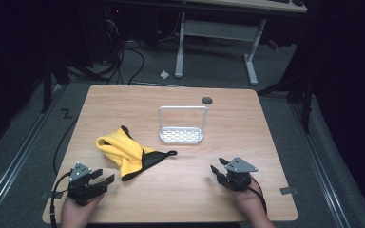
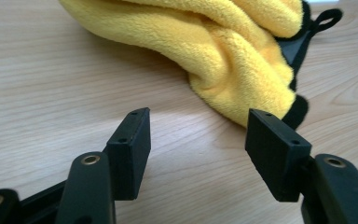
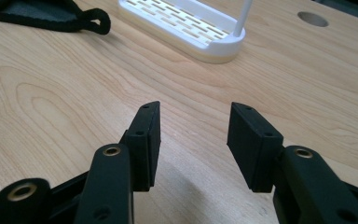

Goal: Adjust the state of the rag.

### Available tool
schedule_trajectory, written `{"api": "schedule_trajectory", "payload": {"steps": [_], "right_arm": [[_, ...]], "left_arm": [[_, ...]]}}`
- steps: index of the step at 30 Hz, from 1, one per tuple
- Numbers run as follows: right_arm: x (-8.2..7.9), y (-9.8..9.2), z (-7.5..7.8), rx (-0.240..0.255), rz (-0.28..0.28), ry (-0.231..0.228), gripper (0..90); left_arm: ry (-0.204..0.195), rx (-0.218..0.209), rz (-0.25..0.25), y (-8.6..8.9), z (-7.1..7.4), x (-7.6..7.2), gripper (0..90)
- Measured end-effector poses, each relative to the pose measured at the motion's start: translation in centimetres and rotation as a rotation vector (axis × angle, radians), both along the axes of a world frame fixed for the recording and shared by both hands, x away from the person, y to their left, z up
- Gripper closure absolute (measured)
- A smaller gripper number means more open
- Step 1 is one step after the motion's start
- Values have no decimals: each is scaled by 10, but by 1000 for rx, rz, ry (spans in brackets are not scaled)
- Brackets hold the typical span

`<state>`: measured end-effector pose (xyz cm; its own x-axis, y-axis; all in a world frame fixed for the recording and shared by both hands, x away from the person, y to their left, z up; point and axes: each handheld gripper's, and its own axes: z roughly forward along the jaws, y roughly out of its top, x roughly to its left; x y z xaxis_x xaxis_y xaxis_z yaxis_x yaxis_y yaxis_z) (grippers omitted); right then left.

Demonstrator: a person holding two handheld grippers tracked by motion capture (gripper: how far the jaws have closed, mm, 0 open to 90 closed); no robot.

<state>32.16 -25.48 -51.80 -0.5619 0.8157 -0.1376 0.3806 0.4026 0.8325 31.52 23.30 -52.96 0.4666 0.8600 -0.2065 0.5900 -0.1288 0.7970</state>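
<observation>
- Left gripper (image 1: 105, 179), lower left of the high view: held by a hand at the near table edge, jaws spread with only bare wood between them, just short of the cloth.
- Right gripper (image 1: 218, 165), lower right of the high view: jaws likewise parted and empty, resting low over the wood.
- Table (image 1: 228, 190): a light wood-grain top with rounded corners that occupied the centre of the frame.
- Yellow cloth (image 1: 119, 147), left of centre: lay crumpled on the wood, its black trim and hanging loop (image 1: 171, 153) trailing to the right; in the left gripper view it lay just beyond the jaw tips (image 2: 223, 46).
- White rack (image 1: 181, 135), centre: a slotted base with an upright hoop handle, standing apart from the cloth.
- Round cable hole (image 1: 207, 100), upper centre, near the far table edge.
- Room, top of frame: grey floor, a white desk frame (image 1: 216, 31) and cables (image 1: 123, 57) in a dim surround.
</observation>
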Motion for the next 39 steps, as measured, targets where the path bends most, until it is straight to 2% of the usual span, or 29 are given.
{"api": "schedule_trajectory", "payload": {"steps": [3, 4, 6, 9, 13, 14, 15, 18, 20, 25, 27, 28, 30, 31, 34, 35, 36, 37, 38, 39], "right_arm": [[2, -1, -1, 38, 12, 56, 538], [2, -1, -1, 38, 14, 64, 528], [0, -3, -2, 35, 21, 78, 524], [0, -5, -3, 36, 16, 105, 486], [2, -6, -3, 57, -5, 121, 417], [2, -6, -3, 57, -5, 121, 417], [3, -6, -3, 70, -3, 141, 412], [4, -6, -4, 67, -3, 146, 383], [3, -6, -4, 82, -3, 161, 383], [0, -2, -2, 78, 10, 161, 375], [-1, 1, -1, 65, 5, 161, 376], [-3, 4, 0, 57, 4, 149, 380], [-3, 6, 1, 49, 3, 139, 378], [-4, 7, 1, 51, -1, 138, 370], [-4, 7, 2, 57, 0, 139, 369], [-4, 6, 2, 54, -2, 132, 370], [-4, 6, 2, 54, -2, 132, 370], [-4, 7, 1, 58, -1, 135, 367], [-4, 7, 1, 58, -1, 135, 367], [-5, 7, 0, 54, 5, 136, 382]], "left_arm": [[-8, 6, 1, -2, 0, 2, 397], [-8, 6, 1, -2, 0, 2, 394], [-7, -21, 1, -2, -1, 6, 392], [-9, -17, -4, -4, -2, 8, 371], [6, -24, -20, -8, -3, 8, 365], [6, -24, -20, -8, -3, 8, 364], [3, -45, -28, -9, -1, 8, 361], [-9, -39, -32, -12, 1, 8, 361], [-1, -42, -36, -14, 2, 10, 364], [-15, -35, -45, -22, 5, 12, 372], [-18, -40, -50, -27, 7, 15, 361], [-10, -62, -54, -33, 9, 18, 354], [-7, -65, -58, -36, 10, 20, 349], [-8, -48, -51, -42, 10, 23, 348], [-3, -40, -45, -46, 9, 27, 349], [7, -42, -33, -47, 8, 29, 387], [17, -44, -18, -49, 7, 31, 387], [51, -6, -4, -52, 3, 35, 528], [51, -6, -4, -52, 3, 35, 620], [70, 54, -7, -56, -2, 36, 695]]}}
